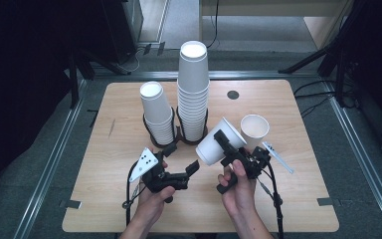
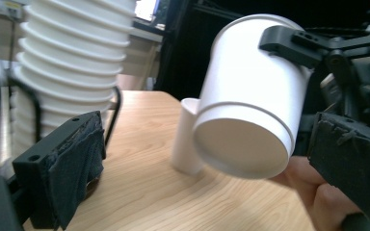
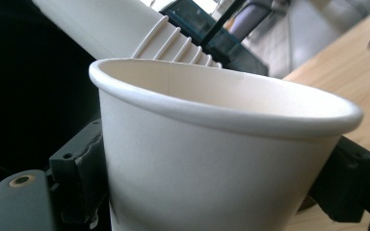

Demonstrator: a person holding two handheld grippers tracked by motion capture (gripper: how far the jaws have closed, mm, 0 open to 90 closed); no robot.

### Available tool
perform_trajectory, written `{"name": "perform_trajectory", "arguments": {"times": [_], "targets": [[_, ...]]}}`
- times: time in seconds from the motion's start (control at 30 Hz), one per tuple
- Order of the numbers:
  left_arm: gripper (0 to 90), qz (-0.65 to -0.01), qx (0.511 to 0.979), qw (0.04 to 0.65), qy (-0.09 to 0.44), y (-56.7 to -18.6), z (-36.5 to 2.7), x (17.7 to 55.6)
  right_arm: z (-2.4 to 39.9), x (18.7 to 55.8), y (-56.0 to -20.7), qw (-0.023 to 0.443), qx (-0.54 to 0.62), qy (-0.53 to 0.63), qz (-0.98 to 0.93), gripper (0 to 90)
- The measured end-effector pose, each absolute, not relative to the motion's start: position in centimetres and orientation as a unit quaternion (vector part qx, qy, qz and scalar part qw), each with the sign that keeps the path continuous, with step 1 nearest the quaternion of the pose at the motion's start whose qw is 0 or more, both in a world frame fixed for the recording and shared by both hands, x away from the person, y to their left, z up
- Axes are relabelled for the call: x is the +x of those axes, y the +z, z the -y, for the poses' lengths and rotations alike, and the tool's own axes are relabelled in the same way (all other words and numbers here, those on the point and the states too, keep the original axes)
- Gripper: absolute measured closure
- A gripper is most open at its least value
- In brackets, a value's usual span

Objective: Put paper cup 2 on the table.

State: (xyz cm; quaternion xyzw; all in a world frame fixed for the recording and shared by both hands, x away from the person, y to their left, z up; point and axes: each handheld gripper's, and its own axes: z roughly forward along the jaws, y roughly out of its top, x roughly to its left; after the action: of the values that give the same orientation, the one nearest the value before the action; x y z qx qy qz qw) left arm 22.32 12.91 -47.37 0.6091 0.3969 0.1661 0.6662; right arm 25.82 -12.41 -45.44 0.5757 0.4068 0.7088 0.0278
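My right gripper [image 1: 227, 148] is shut on a white paper cup [image 1: 230, 128], held tilted above the table with its bottom toward the left gripper. In the right gripper view that cup [image 3: 212, 159] sits between the two jaws, rim away from the camera. To the left of it my left gripper [image 1: 183, 158] stands open with nothing between its pads [image 2: 77, 163]. The left gripper view looks at the held cup's bottom [image 2: 243, 149] with the right gripper's jaw across its side. A second cup [image 1: 254, 130] stands upright on the table just behind.
Two stacks of upturned white cups stand in black wire holders mid-table, a short stack [image 1: 156, 112] and a tall stack [image 1: 194, 89]. A dark round plug [image 1: 233, 94] sits at the back of the wooden table [image 1: 114, 199]. Cables trail from both grippers toward the front edge.
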Motion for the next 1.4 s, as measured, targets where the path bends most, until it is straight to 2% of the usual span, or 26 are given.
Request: {"name": "perform_trajectory", "arguments": {"times": [0.4,0.7,0.8,1.07,1.27,1.4], "targets": [[0.0,-0.447,0.613,0.618,0.206,-49.7,-17.6,21.1,10.1,24.4,-45.7,0.252,0.471,0.648,-0.542,14.3],[0.0,-0.493,0.604,0.580,0.236,-51.4,-21.4,19.9,8.7,24.2,-47.2,0.321,0.420,0.611,-0.589,14.2],[0.0,-0.508,0.603,0.560,0.254,-51.9,-22.6,19.7,8.3,24.3,-47.9,0.331,0.408,0.598,-0.606,14.1],[0.0,-0.529,0.598,0.540,0.264,-52.8,-24.4,19.2,7.1,25.0,-49.7,0.320,0.394,0.585,-0.632,14.1],[0.0,-0.539,0.604,0.500,0.308,-53.3,-25.3,19.3,6.4,26.0,-51.6,0.322,0.376,0.582,-0.645,14.0],[0.0,-0.545,0.604,0.492,0.309,-53.6,-25.7,19.5,6.1,26.7,-52.9,0.320,0.374,0.574,-0.654,14.0]]}}
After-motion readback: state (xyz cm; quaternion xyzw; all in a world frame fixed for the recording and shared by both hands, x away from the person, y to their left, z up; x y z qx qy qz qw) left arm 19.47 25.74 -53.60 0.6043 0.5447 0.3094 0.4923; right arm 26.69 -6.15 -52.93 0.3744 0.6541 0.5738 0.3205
